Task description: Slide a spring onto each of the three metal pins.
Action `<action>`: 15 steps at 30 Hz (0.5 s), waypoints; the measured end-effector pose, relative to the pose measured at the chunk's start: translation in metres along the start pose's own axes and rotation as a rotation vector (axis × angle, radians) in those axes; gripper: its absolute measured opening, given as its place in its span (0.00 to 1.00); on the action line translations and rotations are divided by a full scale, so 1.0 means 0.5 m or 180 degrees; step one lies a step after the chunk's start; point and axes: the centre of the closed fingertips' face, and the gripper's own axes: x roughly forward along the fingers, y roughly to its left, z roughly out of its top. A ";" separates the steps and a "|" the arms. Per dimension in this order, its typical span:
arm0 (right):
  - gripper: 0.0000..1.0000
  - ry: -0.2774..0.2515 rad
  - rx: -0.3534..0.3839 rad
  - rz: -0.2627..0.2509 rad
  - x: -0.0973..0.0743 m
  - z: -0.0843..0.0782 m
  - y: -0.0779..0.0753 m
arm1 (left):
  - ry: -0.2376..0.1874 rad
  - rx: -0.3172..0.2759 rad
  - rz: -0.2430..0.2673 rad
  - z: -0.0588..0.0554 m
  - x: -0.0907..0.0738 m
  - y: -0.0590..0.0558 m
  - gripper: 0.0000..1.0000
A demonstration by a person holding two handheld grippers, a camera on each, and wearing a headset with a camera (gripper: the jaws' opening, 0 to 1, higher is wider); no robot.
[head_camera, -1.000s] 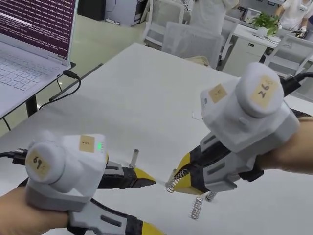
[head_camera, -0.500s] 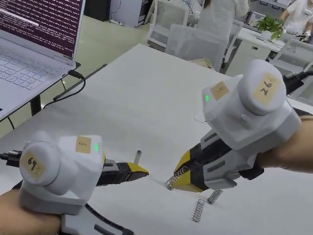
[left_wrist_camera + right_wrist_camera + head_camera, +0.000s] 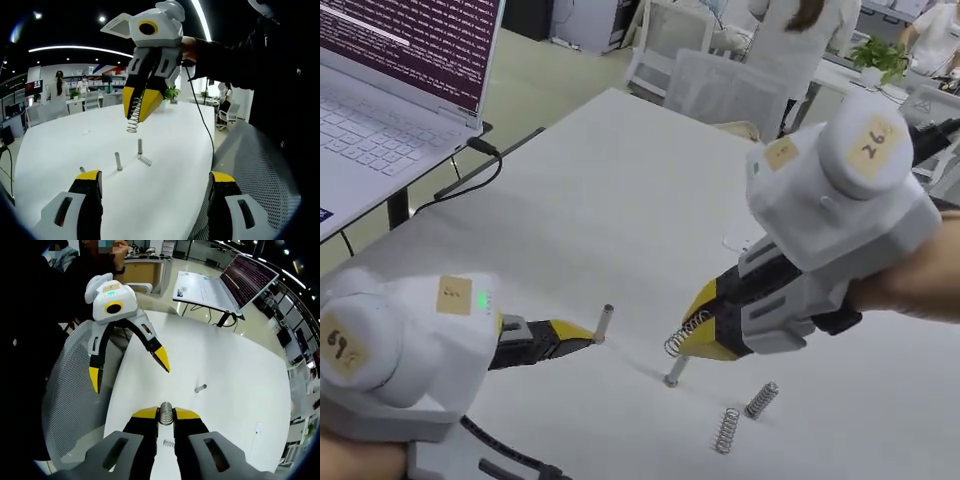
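**benchrat:** So what was nearest the camera, and what were the grippers doing?

**pin_guy:** Closest in was the left gripper (image 3: 155,177), low on the left side. Its jaws were spread wide with nothing between them. In the head view one yellow tip sat just beside an upright pin (image 3: 605,322), but I couldn't tell if it was touching.

**benchrat:** And the spring?

**pin_guy:** The right gripper (image 3: 166,415) had it, jaws pinched on one end of the spring (image 3: 685,333) with the rest hanging out past the tips. It hung over a second pin (image 3: 674,374). The left gripper view showed a gap between them, so it wasn't on.

**benchrat:** Anything else on there?

**pin_guy:** Two loose springs (image 3: 725,430) sat near each other on the white table (image 3: 620,180), just right of that second pin. I couldn't tell if either was standing on something. Further back on the left were an open laptop (image 3: 390,90) and a black cable (image 3: 480,175). White chairs (image 3: 720,90) stood past the far edge.
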 end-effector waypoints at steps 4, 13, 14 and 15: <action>0.08 0.0024 -0.0003 0.0003 0.007 0.004 -0.016 | 0.0028 -0.0040 0.0067 -0.014 -0.015 0.009 0.84; 0.08 0.0097 -0.0033 0.0003 0.035 0.018 -0.066 | 0.0050 -0.0051 0.0195 -0.024 -0.036 0.025 0.84; 0.08 0.0102 -0.0030 0.0001 0.037 0.019 -0.070 | 0.0048 -0.0054 0.0198 -0.025 -0.038 0.026 0.84; 0.08 0.0098 -0.0036 0.0002 0.041 0.022 -0.076 | 0.0049 -0.0054 0.0210 -0.025 -0.039 0.028 0.84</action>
